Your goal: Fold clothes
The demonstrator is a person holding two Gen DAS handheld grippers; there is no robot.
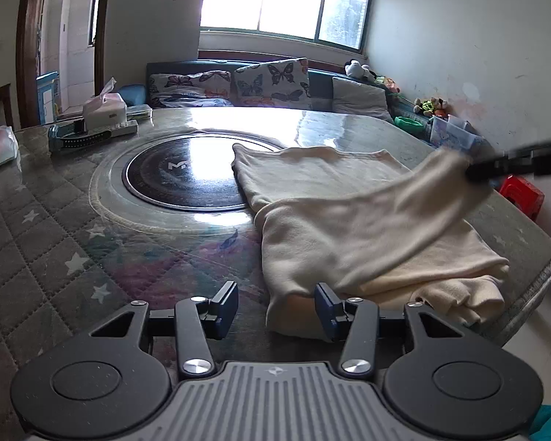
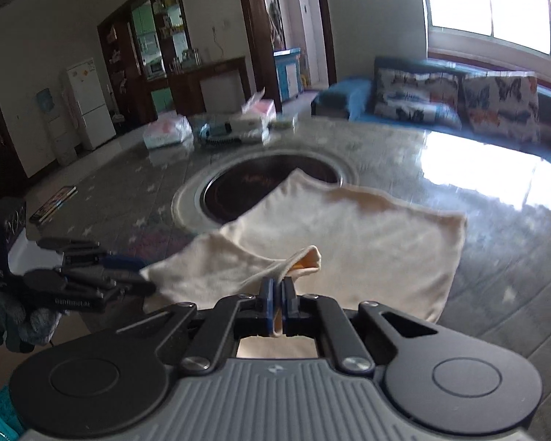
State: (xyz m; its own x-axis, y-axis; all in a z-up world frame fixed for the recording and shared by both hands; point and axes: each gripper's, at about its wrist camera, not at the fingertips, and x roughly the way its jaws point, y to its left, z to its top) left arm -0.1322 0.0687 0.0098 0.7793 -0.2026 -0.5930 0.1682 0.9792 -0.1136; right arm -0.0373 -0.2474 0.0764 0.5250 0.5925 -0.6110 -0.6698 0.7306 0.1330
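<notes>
Two blue pads on the left gripper [image 1: 275, 310] are sitting closest to the camera, and they are standing apart with nothing pinched between them. One pad is resting just at the near corner of the soft cream-coloured cloth garment [image 1: 349, 228], but it is not squeezing it. That garment is lying mostly flat on the grey quilted round table with little white stars [image 1: 55, 235], beside the shiny black round plate set in the table's middle [image 1: 183, 176]. Over on the other side, the right gripper [image 2: 276, 294] is pressing its pads tightly together on a ribbed cuff or edge of the garment, and that piece is hanging up in the air above the rest. This cloth is looking light, floppy and bendy, so it is sagging wherever nobody is holding it. It is probably not slippery, and it cannot break. A good place to grab is likely a corner or a thick hem, because a thin middle bit would just bunch up and droop.
</notes>
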